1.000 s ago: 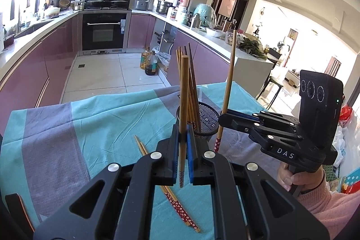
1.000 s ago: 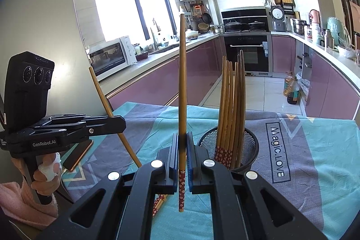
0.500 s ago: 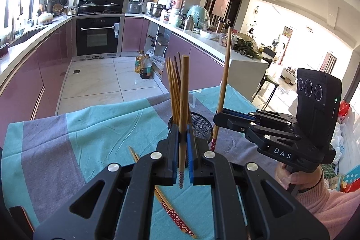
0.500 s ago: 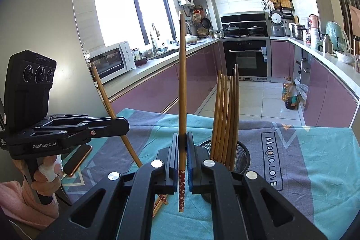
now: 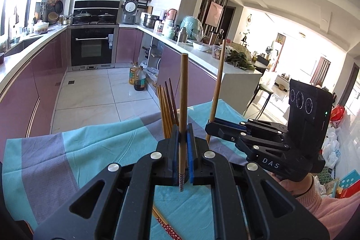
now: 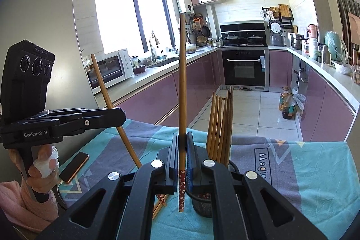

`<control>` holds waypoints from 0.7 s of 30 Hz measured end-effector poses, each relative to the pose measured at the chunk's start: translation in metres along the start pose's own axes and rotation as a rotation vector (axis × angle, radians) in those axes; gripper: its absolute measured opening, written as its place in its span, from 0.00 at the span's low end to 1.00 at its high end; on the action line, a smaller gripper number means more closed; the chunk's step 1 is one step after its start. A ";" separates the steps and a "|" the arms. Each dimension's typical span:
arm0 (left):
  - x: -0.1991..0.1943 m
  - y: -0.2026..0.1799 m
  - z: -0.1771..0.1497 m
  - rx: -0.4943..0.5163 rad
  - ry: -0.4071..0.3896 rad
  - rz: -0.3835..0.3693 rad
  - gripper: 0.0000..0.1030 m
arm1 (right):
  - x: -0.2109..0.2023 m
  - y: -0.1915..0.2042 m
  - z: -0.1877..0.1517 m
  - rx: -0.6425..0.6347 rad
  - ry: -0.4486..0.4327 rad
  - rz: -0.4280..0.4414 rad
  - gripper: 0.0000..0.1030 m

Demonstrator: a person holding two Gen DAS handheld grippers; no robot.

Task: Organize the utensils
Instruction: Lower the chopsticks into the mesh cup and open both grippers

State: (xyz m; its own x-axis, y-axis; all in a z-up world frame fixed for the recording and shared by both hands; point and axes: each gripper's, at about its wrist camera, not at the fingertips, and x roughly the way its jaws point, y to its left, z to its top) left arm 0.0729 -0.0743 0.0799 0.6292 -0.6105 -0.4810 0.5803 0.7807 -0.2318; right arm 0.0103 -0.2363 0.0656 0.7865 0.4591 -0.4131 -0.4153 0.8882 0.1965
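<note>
We see a teal and grey cloth [image 5: 85, 150] spread over the desk, and a phone [image 6: 74, 167] lying on it at nine o'clock. Beyond, at twelve o'clock, stands a black oven [image 6: 244, 68]; a white microwave [image 6: 108, 69] sits at ten o'clock, and oil bottles [image 6: 286, 105] rest on the floor at two.

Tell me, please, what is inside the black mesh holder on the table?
The mesh holder has a bundle of wooden chopsticks standing upright in it, their red-patterned ends down. The right gripper covers much of the holder, so its bottom cannot be seen.
</note>
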 end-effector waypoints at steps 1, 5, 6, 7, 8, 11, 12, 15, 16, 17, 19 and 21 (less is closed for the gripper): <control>0.000 0.000 0.002 0.000 -0.005 -0.003 0.07 | 0.000 -0.001 0.002 -0.001 -0.005 -0.002 0.05; -0.001 -0.004 0.010 0.005 -0.027 -0.010 0.07 | -0.001 -0.005 0.008 -0.004 -0.020 -0.008 0.05; 0.000 -0.003 0.012 0.009 -0.034 -0.012 0.07 | -0.001 -0.005 0.009 -0.005 -0.022 -0.009 0.05; -0.001 -0.004 0.013 0.011 -0.040 -0.014 0.07 | -0.001 -0.005 0.010 -0.006 -0.024 -0.010 0.05; -0.001 -0.005 0.015 0.013 -0.046 -0.015 0.07 | -0.001 -0.006 0.011 -0.006 -0.026 -0.013 0.05; 0.002 -0.009 0.018 0.018 -0.056 -0.019 0.07 | 0.001 -0.008 0.013 -0.006 -0.028 -0.017 0.05; 0.004 -0.011 0.020 0.019 -0.057 -0.020 0.07 | 0.003 -0.009 0.014 -0.005 -0.029 -0.021 0.05; 0.009 -0.014 0.020 0.021 -0.054 -0.021 0.07 | 0.007 -0.013 0.014 0.000 -0.025 -0.027 0.05; 0.012 -0.015 0.020 0.021 -0.053 -0.020 0.07 | 0.009 -0.015 0.014 0.003 -0.024 -0.030 0.05; 0.016 -0.014 0.021 0.023 -0.053 -0.018 0.07 | 0.010 -0.016 0.014 0.003 -0.022 -0.031 0.05; 0.019 -0.016 0.019 0.022 -0.046 -0.013 0.07 | 0.014 -0.018 0.013 0.010 -0.018 -0.033 0.05; 0.023 -0.018 0.016 0.021 -0.033 -0.009 0.07 | 0.017 -0.020 0.012 0.013 -0.014 -0.038 0.05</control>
State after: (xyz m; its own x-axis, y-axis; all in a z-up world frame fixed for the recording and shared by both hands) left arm 0.0851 -0.1040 0.0866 0.6404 -0.6216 -0.4511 0.5966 0.7725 -0.2175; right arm 0.0377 -0.2461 0.0648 0.8079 0.4255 -0.4077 -0.3793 0.9050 0.1929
